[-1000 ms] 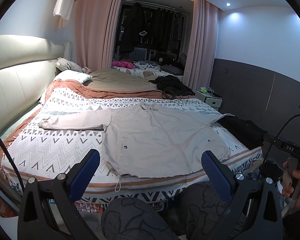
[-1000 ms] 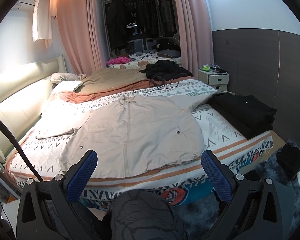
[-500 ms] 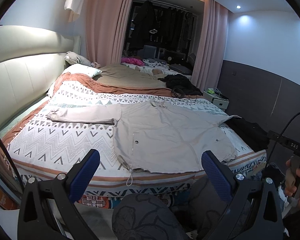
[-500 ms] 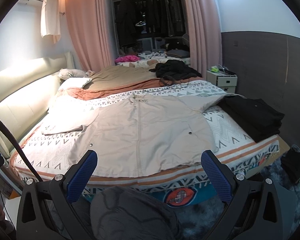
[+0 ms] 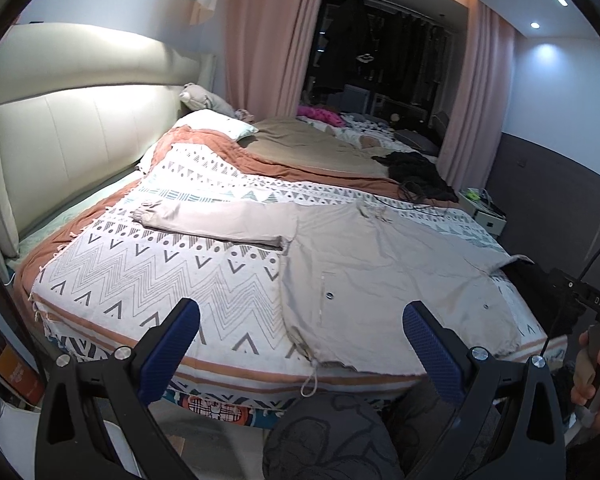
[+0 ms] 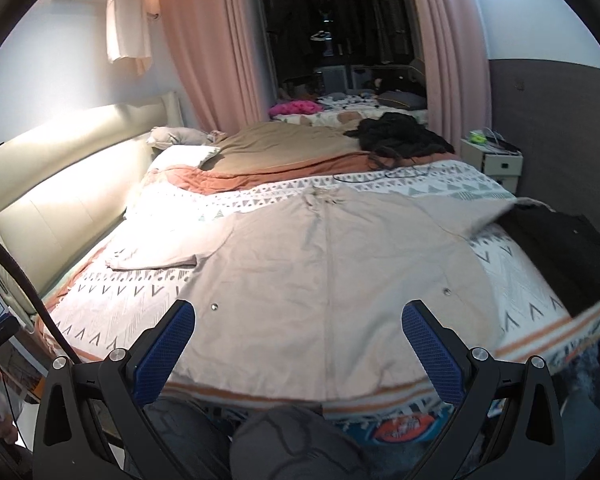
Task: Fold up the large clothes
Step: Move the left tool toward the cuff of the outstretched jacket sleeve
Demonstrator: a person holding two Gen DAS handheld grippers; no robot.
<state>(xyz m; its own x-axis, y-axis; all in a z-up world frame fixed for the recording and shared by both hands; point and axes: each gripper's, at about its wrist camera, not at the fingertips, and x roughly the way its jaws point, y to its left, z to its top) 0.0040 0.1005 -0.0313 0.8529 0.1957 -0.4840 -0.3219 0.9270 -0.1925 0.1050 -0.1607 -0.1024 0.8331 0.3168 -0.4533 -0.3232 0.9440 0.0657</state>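
Observation:
A large beige jacket [image 5: 380, 264] [image 6: 332, 272] lies spread flat on the patterned bedspread [image 5: 152, 272], its left sleeve [image 5: 216, 222] stretched toward the headboard and its right sleeve [image 6: 460, 210] toward the black pile. A drawstring [image 5: 310, 382] hangs off its hem over the bed edge. My left gripper [image 5: 302, 338] hovers open over the near bed edge, off the jacket's left hem corner. Over the jacket's hem, my right gripper [image 6: 298, 340] is open too, nothing between its blue pads [image 6: 432, 352].
A pile of black clothes [image 6: 560, 252] lies at the bed's right edge. Further back are a brown blanket [image 6: 292, 148], a pillow [image 5: 216, 124], dark clothing [image 6: 400, 136] and a nightstand [image 6: 492, 160]. The padded headboard [image 5: 80, 132] stands left. A person's knee [image 5: 332, 436] is below.
Both grippers have come closer to the bed and the views have shifted left. The jacket has not moved. Both stay open.

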